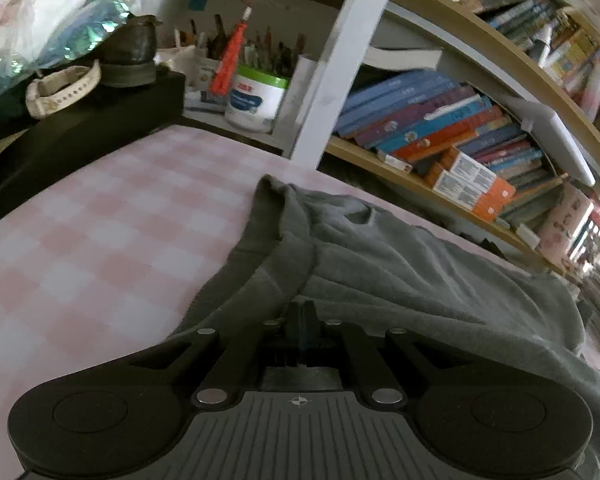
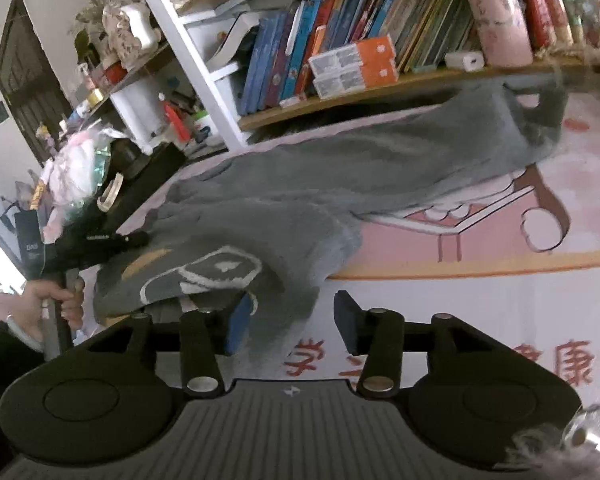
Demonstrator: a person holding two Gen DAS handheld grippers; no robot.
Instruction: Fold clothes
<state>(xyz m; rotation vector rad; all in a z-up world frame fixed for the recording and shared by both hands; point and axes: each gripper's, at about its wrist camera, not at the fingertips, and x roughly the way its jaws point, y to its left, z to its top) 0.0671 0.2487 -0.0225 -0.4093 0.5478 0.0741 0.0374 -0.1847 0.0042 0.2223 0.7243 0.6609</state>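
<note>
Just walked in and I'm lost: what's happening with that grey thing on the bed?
A person is folding a grey sweatshirt spread over a pink printed sheet, using a handheld gripper in each hand. The left gripper has its jaws shut on the sweatshirt's edge. The right gripper has its jaws open near the part with the white outlined design, gripping nothing. A bookshelf stands behind.

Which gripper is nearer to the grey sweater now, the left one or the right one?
Left. The left gripper is shut on a fold of the grey sweater; the right gripper is open at its edge, gripping nothing.
</note>
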